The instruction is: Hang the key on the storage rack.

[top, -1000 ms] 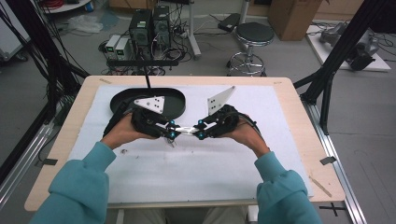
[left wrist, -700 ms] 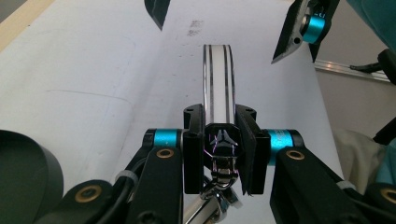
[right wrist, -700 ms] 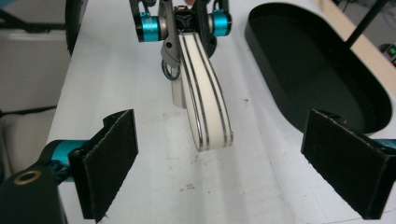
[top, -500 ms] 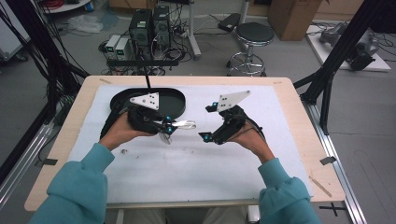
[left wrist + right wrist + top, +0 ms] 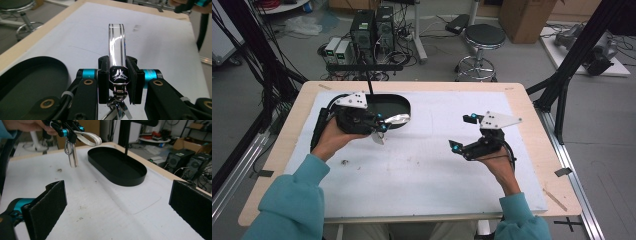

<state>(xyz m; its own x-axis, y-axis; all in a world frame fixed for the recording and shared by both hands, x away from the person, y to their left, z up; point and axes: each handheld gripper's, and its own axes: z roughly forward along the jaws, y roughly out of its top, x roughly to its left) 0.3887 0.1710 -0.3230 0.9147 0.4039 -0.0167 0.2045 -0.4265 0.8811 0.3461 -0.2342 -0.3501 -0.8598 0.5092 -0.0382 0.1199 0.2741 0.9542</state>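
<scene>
- Left gripper (image 5: 381, 128): jaws pinching the keychain strap (image 5: 116, 47) at its metal end cap; strap's loop sticks straight out ahead of the jaws, flat sides vs. the pads.
- Key ring + clip (image 5: 70, 151) hang below the jaws, swinging free; not touching the table mat (image 5: 432, 180) as far as I can tell.
- Key relation: black oval tray (image 5: 384, 103) lies just behind/under the strap's free end — in left gripper view it's low on the left of the jaws, near. Strap's long axis runs fwd from the jaws, approx. across the tray's rim, so the tip overhangs the rim in the high view.
- Judgement: next move prob. a short carry over the tray, then release; the hanging ring must clear the rim first.
- Right gripper (image 5: 463, 133): jaws spread wide, nothing between them; well apart from strap and tray. Left hand is clearly the nearer one.
- View diffs: left gripper view shows the pinch on the end cap + logo up close. Right gripper view shows, from the side, the dangling clip & the strap's curved loop, plus the tray's empty inside. High view gives the layout: tray beyond the left jaws, right gripper off to the side.
</scene>
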